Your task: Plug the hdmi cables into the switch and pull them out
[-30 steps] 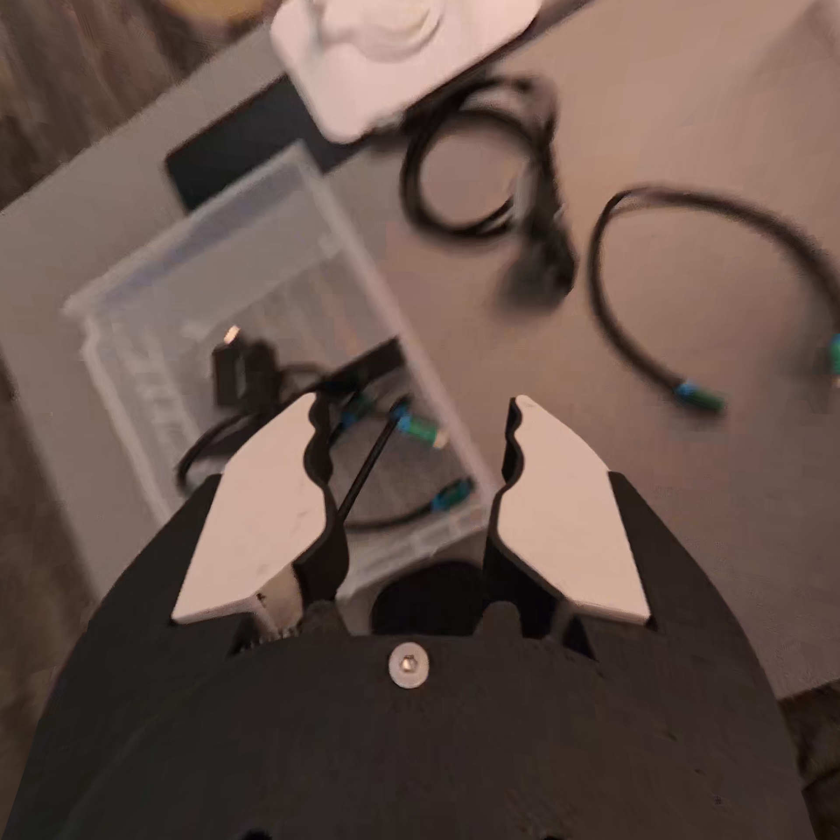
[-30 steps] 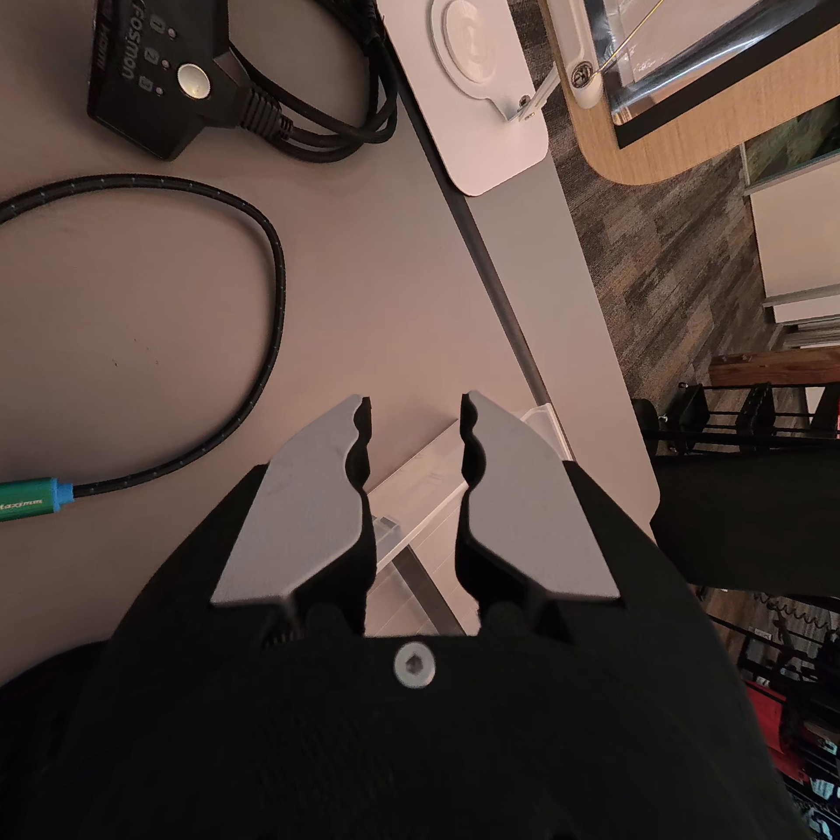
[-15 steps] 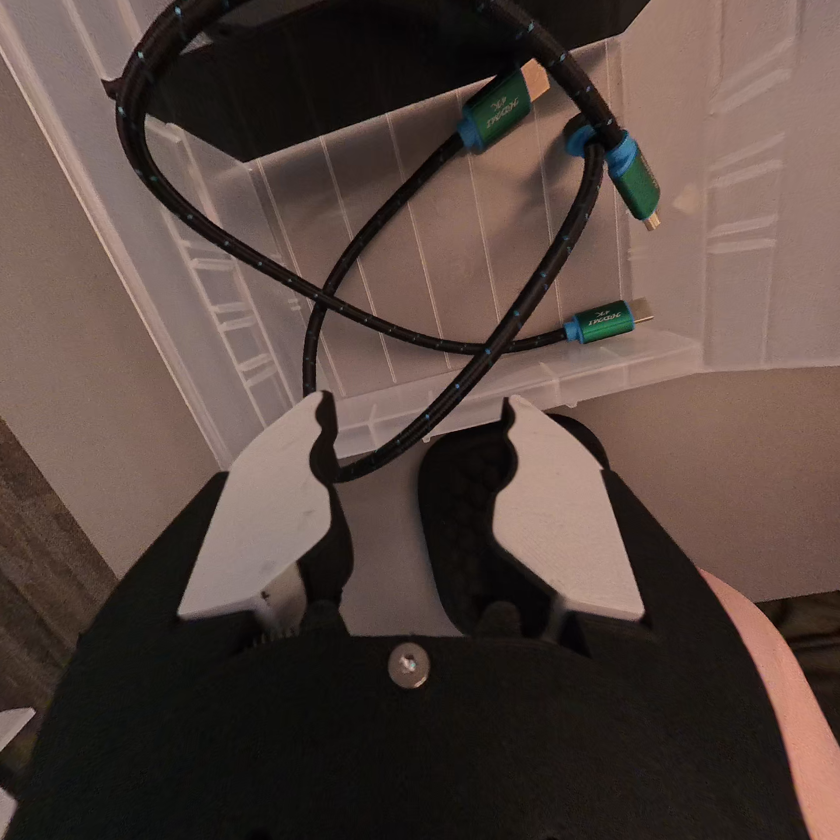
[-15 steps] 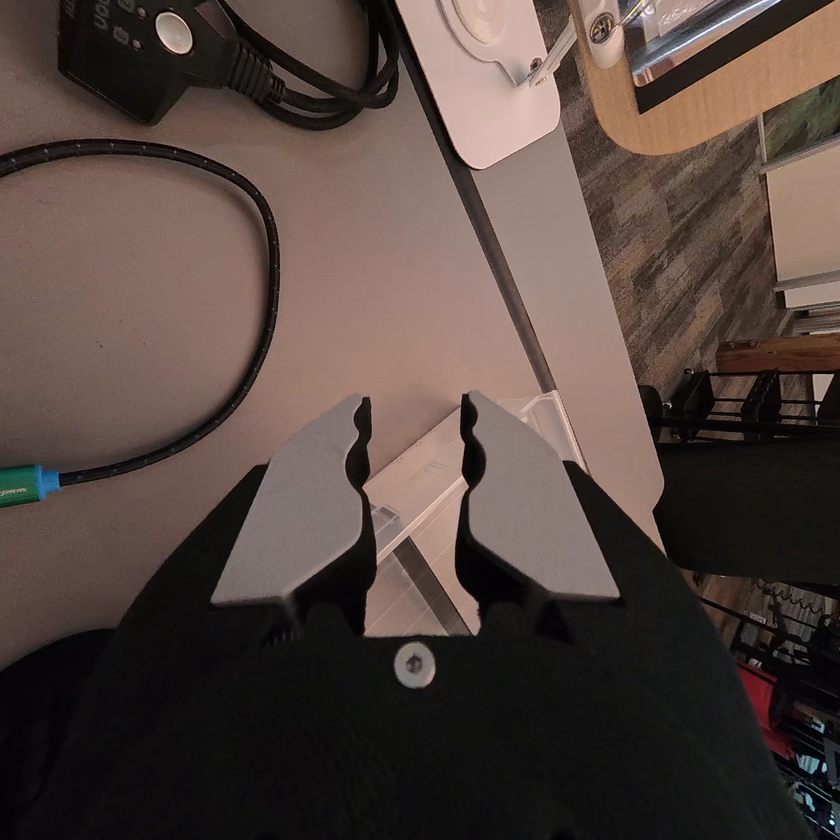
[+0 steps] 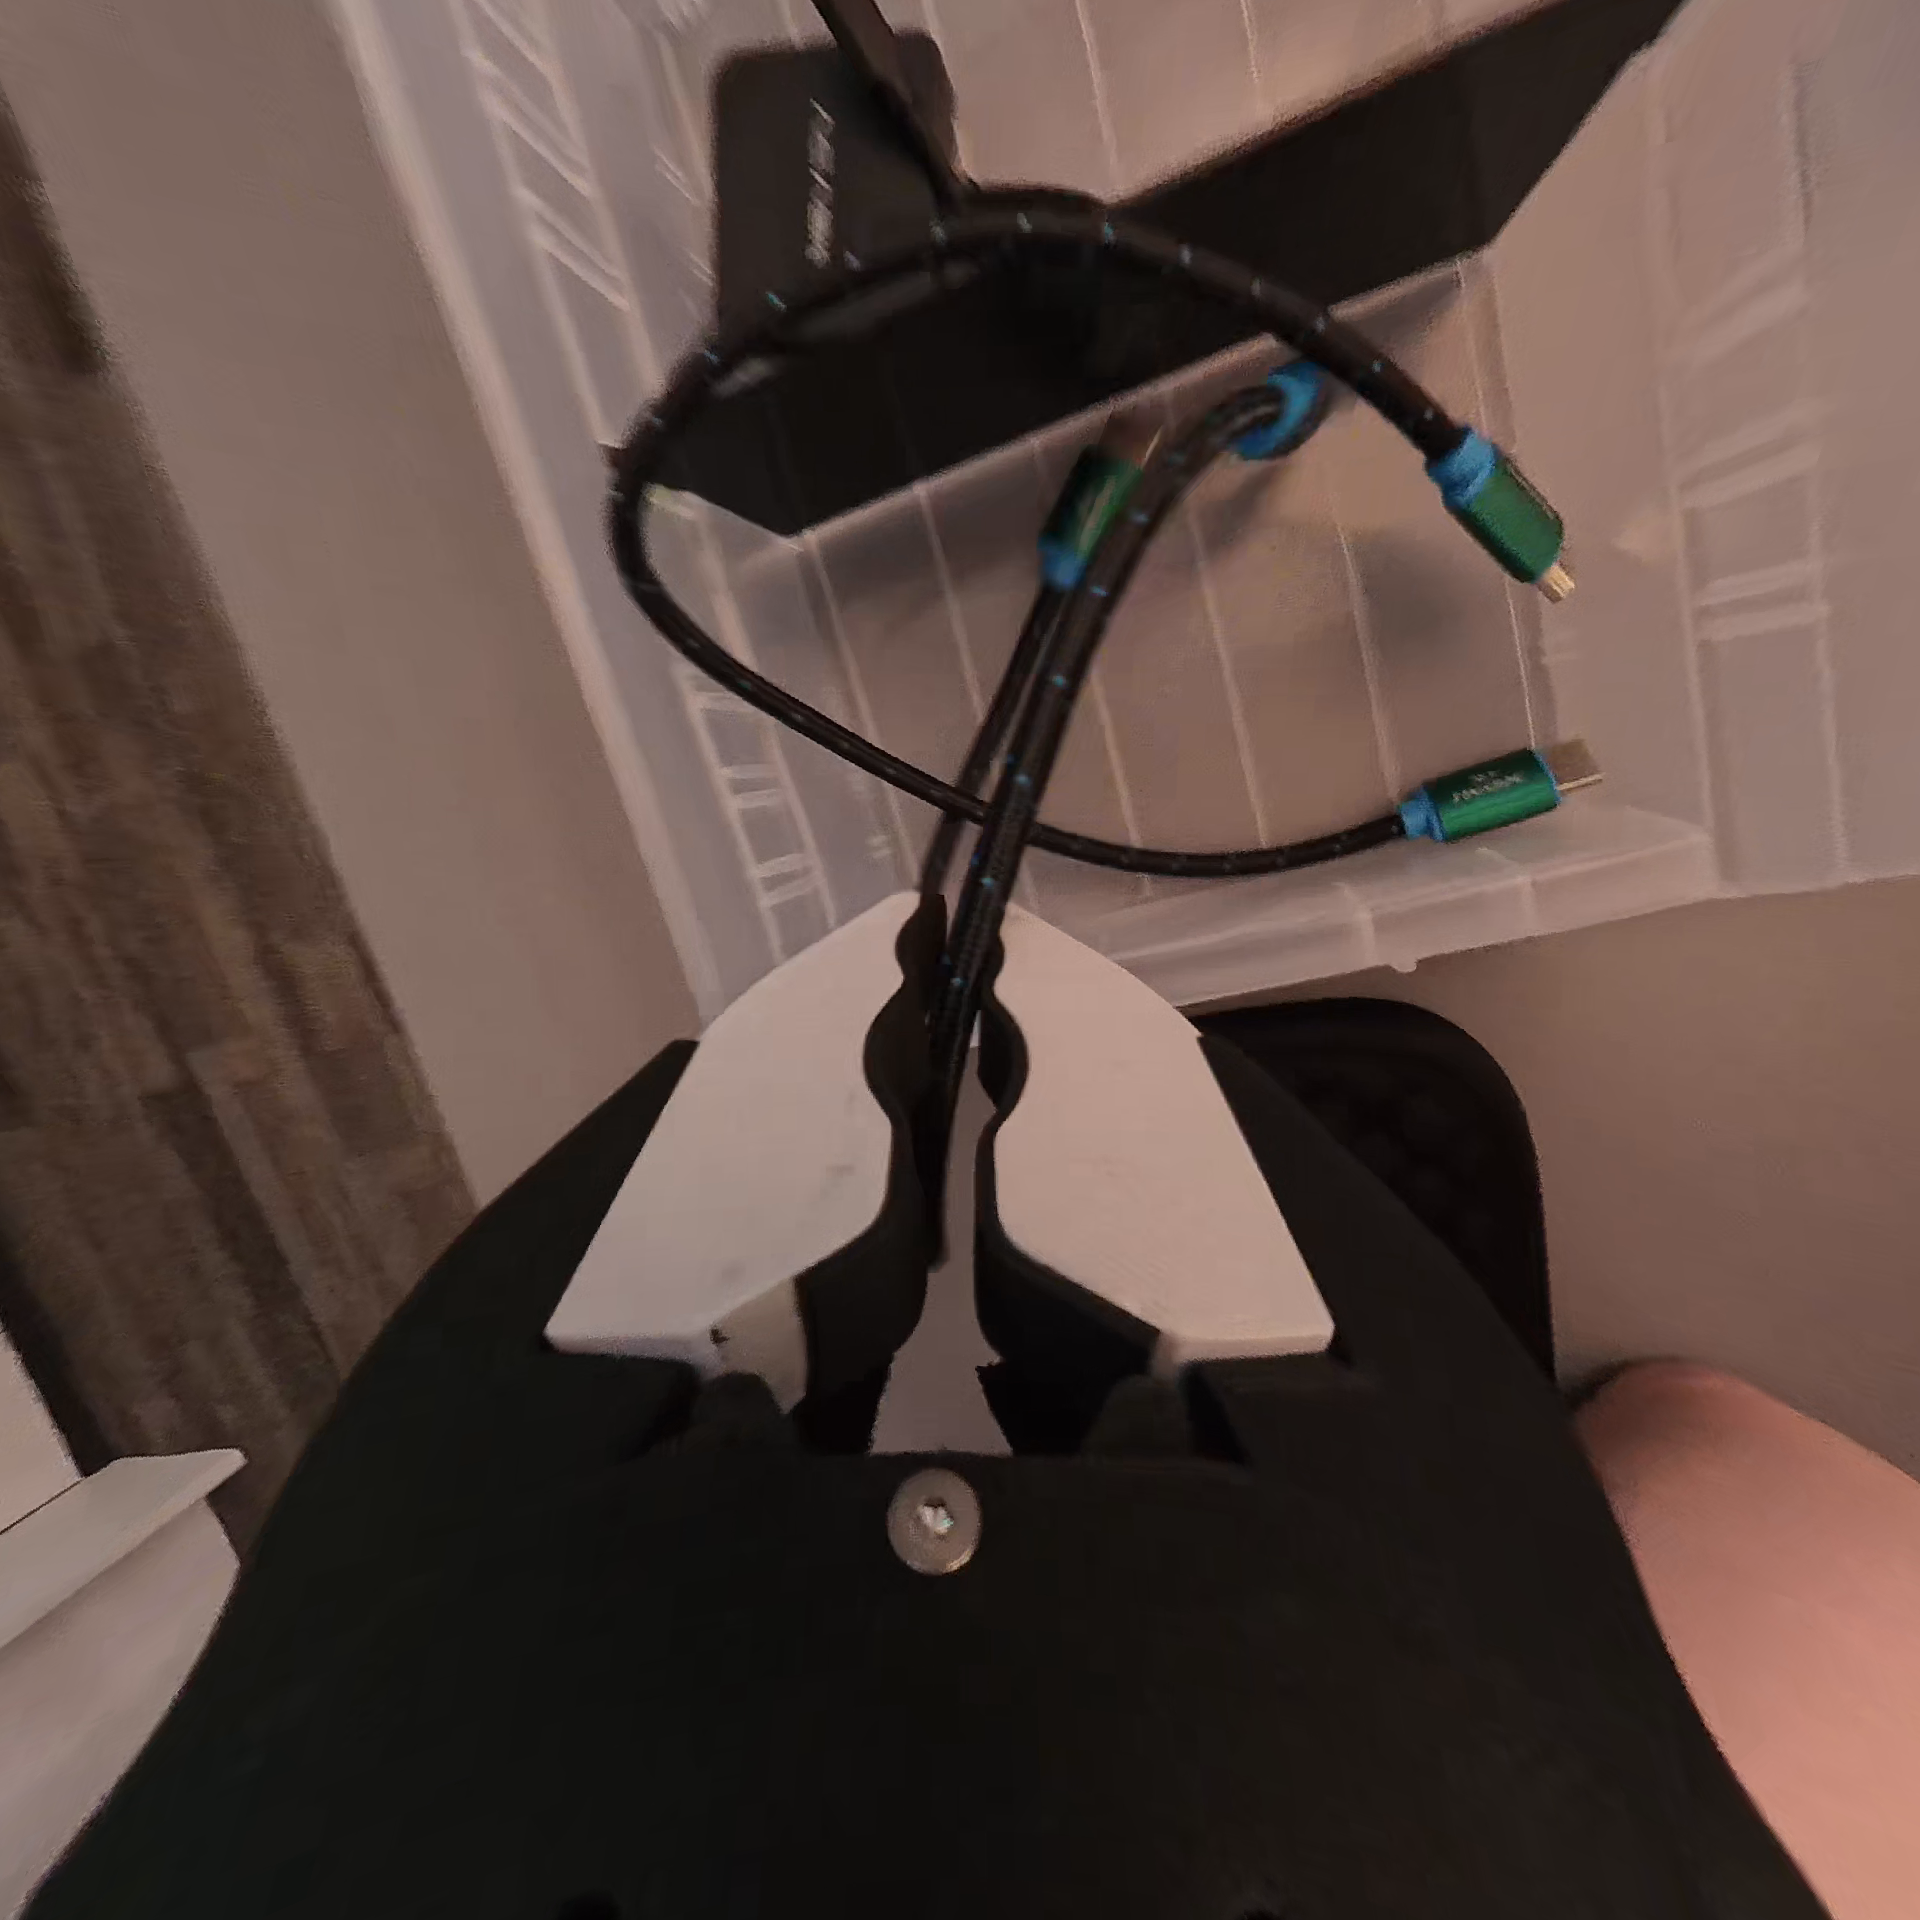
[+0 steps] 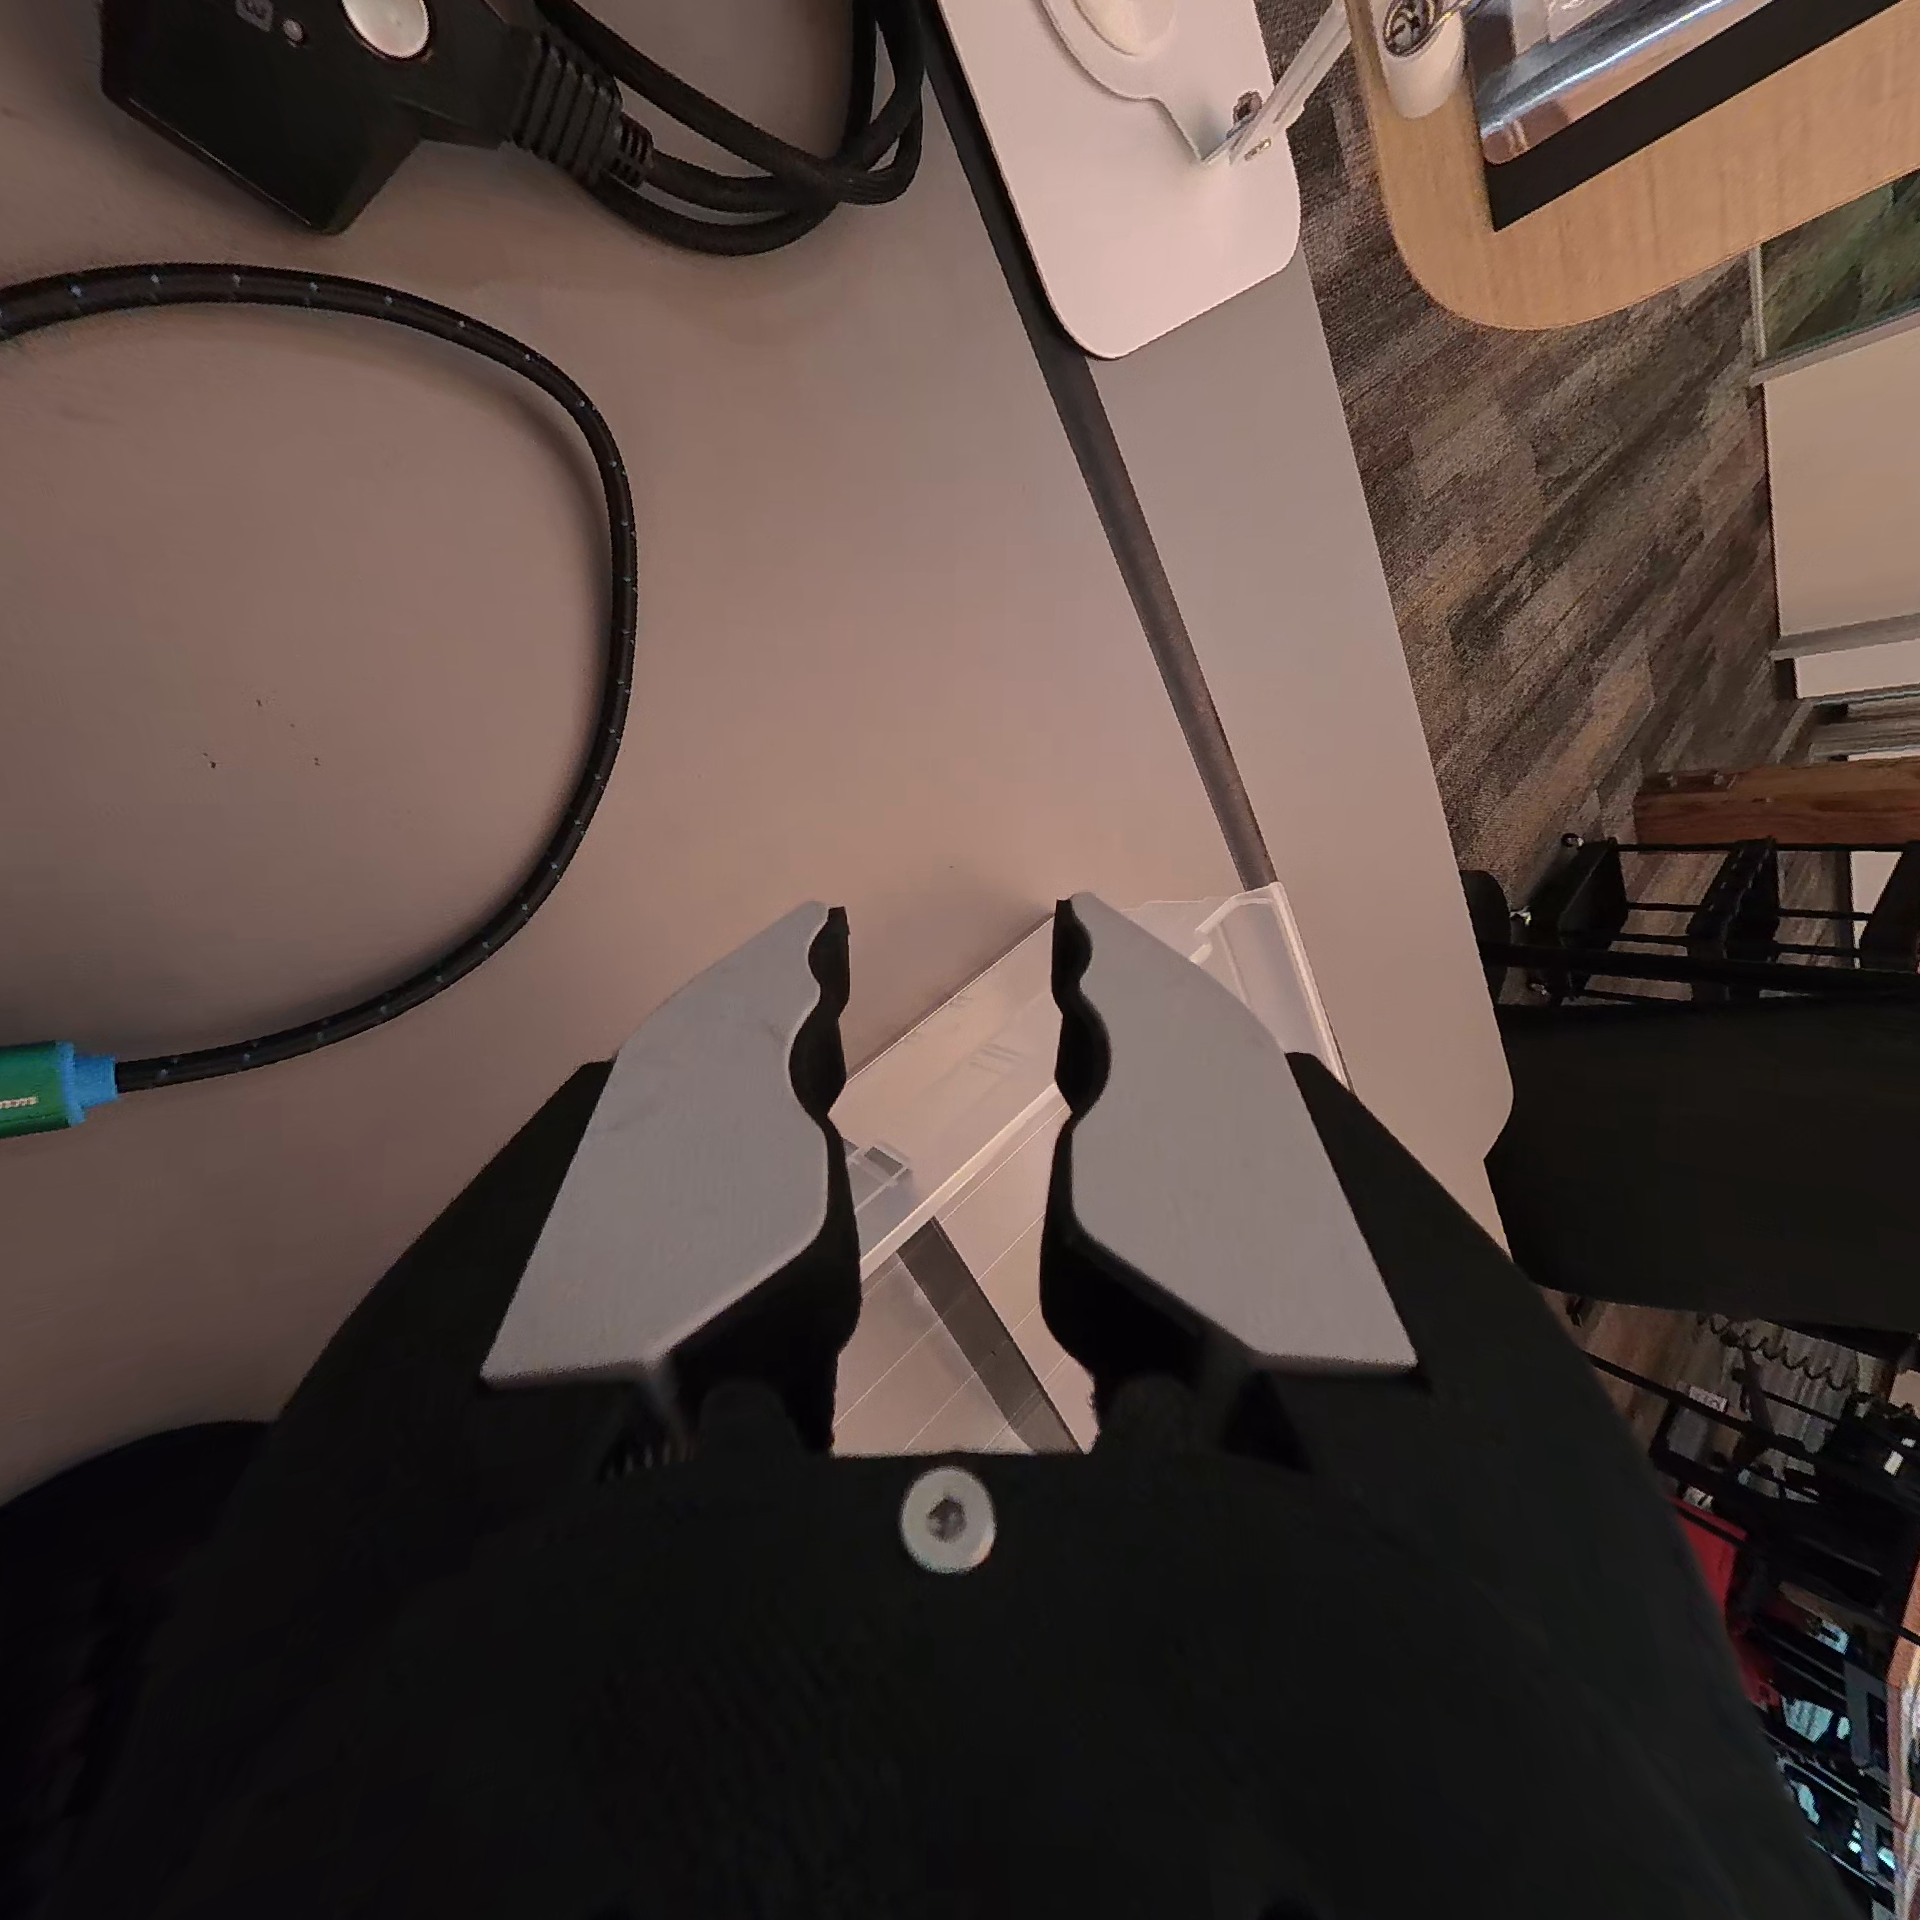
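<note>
Your left gripper (image 5: 954,940) has its white fingers (image 5: 790,1122) pinched tight on a black braided hdmi cable (image 5: 1013,790), clamped right at the tips with barely any gap, and it looks like 2 strands run up from between them, though it's a bit blurry there. Just ahead of the fingertips that cable crosses a second braided cable (image 5: 727,665) that loops off to the left and back. You can see 3 green plugs with blue collars past the tips: one (image 5: 1486,795) ahead and to the right, one (image 5: 1507,525) farther out on the right, one (image 5: 1091,509) nearly straight ahead. All of it hangs over a clear plastic bin (image 5: 1351,920) with a black box (image 5: 790,208) in it at the far end. Your right gripper (image 6: 948,920) has its grey fingers (image 6: 707,1122) parted with nothing between them, over the table (image 6: 883,623) and the corner of a clear bin (image 6: 1257,935). The switch (image 6: 260,104) sits far ahead to the left, with another braided cable (image 6: 613,582) curving left of the fingers down to a green plug (image 6: 42,1091). A white base plate (image 6: 1164,156) is ahead to the right.
</note>
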The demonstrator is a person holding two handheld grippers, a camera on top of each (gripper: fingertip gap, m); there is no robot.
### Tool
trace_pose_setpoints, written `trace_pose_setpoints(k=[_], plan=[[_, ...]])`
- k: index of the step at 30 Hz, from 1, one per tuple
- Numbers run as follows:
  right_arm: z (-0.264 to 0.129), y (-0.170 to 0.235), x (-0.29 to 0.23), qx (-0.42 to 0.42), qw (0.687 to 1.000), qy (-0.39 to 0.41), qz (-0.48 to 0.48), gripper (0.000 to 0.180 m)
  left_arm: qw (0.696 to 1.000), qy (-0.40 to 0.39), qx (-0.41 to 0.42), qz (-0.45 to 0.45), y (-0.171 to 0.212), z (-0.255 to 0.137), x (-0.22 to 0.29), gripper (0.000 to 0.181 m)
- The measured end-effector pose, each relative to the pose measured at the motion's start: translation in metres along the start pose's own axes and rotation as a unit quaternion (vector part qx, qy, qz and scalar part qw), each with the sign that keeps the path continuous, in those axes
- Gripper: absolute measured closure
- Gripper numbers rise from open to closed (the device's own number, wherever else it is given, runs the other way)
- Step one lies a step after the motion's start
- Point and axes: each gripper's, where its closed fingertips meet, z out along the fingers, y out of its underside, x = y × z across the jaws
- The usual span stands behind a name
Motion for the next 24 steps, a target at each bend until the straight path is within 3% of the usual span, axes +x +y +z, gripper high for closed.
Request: trace_pose_setpoints(k=[5,14,20,24], plan=[[-0.001,-0.001,-0.001,0.002,1.000,-0.001,-0.002,0.141,0.995,-0.075,0.059,-0.012,-0.013,-0.038,-0.012,0.180],[-0.003,0.001,0.000,0.001,1.000,-0.001,-0.003,0.141,0.980,-0.110,0.168,0.012,-0.035,-0.103,0.017,0.181],[-0.004,0.003,0.000,0.001,1.000,-0.003,-0.005,0.141,0.982,-0.145,0.092,0.085,-0.024,-0.083,0.026,0.181],[-0.007,0.004,0.001,0.004,1.000,-0.004,-0.004,0.141,0.990,-0.126,0.048,0.037,-0.011,-0.071,0.018,0.181]])
